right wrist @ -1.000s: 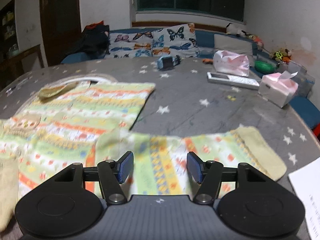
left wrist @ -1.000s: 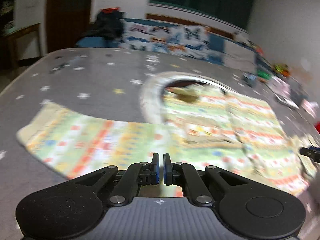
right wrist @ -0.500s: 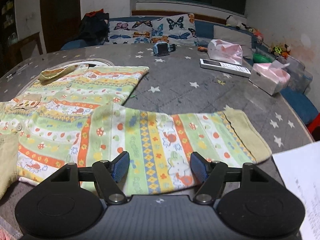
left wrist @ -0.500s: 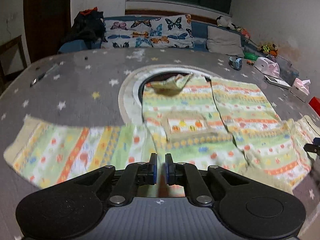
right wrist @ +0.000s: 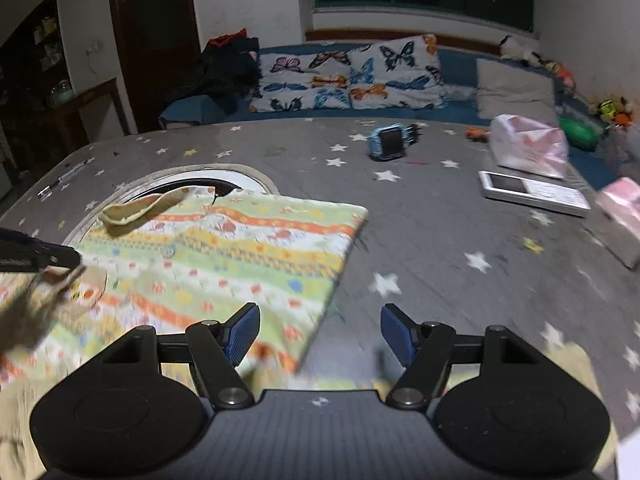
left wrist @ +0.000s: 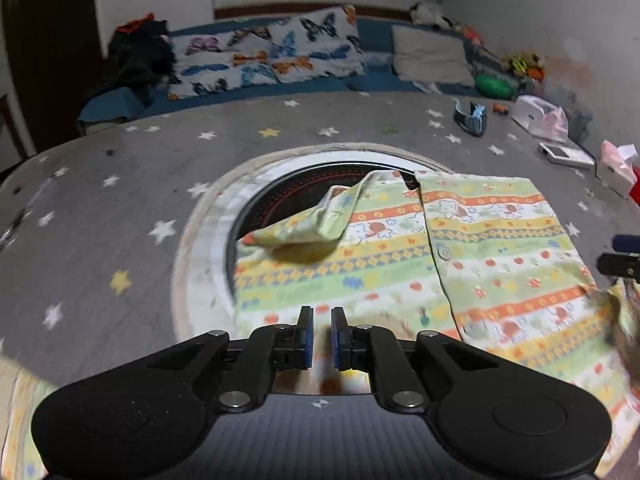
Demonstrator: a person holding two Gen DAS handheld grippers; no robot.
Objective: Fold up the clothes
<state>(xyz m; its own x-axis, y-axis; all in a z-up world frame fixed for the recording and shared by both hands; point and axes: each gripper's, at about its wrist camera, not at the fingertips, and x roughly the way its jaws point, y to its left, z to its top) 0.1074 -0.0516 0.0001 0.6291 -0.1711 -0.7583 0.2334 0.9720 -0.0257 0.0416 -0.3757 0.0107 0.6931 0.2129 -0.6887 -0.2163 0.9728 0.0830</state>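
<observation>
Two hand-held tools, both tilted downward

The left tool has its blue pads nearly together, only a thin slit between them. The right tool stands with its jaws spread wide, nothing pinched between them.

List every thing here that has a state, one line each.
left tongs, shut on the sleeve
sleeve, lifted off the table, hanging blurred from the left tongs
right tongs, open, nothing between them
shirt, spread flat, front up, its top lying over the round opening
collar, flopped forward onto the shirt
</observation>
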